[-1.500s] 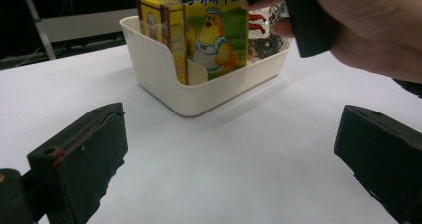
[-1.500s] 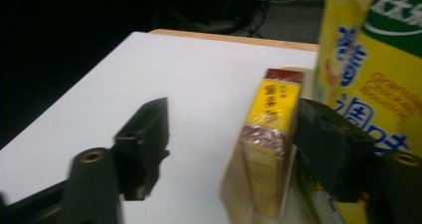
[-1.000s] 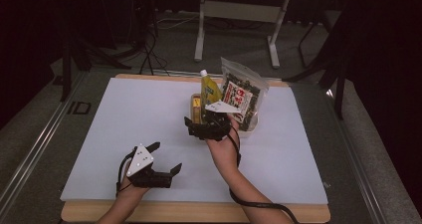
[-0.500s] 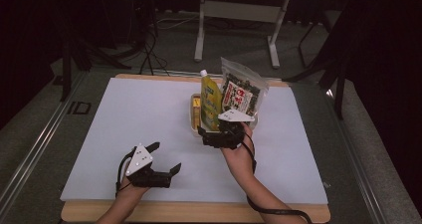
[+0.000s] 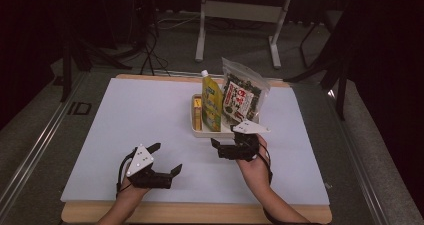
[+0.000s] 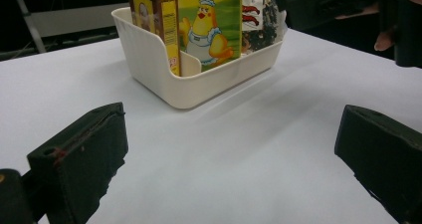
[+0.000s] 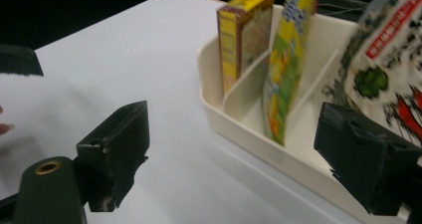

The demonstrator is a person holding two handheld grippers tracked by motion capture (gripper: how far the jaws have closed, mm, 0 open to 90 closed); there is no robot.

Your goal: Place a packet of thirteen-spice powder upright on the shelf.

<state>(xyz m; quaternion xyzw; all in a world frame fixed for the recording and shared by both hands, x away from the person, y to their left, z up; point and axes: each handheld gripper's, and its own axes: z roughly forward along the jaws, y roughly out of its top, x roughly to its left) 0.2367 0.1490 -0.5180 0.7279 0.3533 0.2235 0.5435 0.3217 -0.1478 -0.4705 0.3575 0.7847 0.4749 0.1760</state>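
Your white divided bin (image 5: 196, 130) already holds the yellow box (image 5: 197, 113), chicken-print pouch (image 5: 212, 101) and seaweed bag (image 5: 243, 96); both your left gripper (image 5: 165, 158) and right gripper (image 5: 223, 139) gape wide, empty, so packing looks finished.

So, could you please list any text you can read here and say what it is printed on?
"ID": on the floor left of the table.
Large blue characters on the yellow pouch, above the chick: cut off, unreadable.
Yellow box: print too small.
Seaweed bag: red label blurred.
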